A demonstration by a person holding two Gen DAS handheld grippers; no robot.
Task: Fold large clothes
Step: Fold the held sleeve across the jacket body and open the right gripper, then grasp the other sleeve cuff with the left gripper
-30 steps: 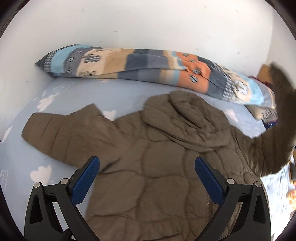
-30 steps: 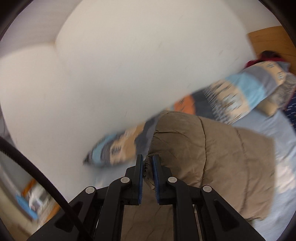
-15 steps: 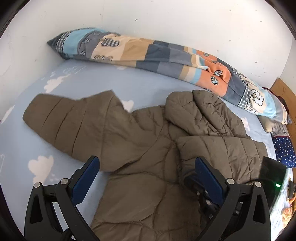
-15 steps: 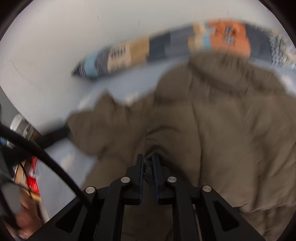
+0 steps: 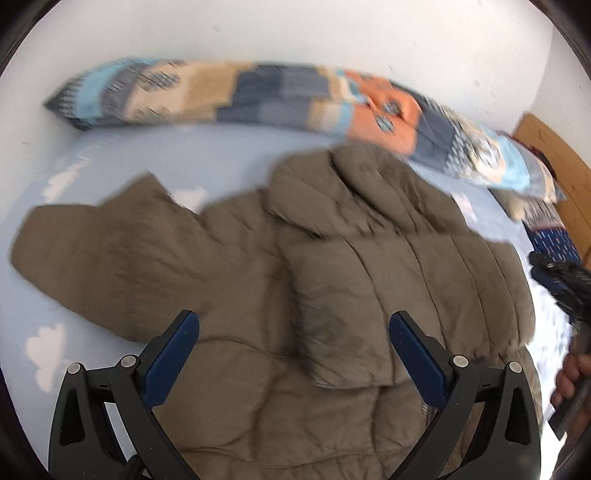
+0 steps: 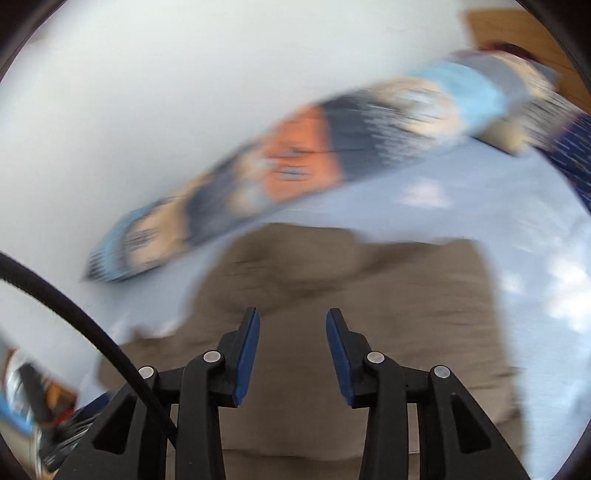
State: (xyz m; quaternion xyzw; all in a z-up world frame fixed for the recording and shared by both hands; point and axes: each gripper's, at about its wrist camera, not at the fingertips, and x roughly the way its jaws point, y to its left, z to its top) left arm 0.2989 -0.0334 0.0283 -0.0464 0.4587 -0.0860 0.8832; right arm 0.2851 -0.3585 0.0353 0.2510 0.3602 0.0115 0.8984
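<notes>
sleeve [image 5: 399, 295] now folded across jacket [image 5: 258, 387], right gripper [image 6: 291, 350] opening.

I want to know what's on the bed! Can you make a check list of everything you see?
Surface: light blue bed sheet with white clouds.
Job's things: brown puffy jacket lying flat, one sleeve folded over its front, the other spread out.
Clutter: patchwork blanket along the wall; dark blue pillow.
Grippers: left gripper open above the jacket; right gripper opening, nothing between its pads.
Cables: black cable beside the right gripper.
Surroundings: white wall; wooden headboard; a hand at the edge.
</notes>
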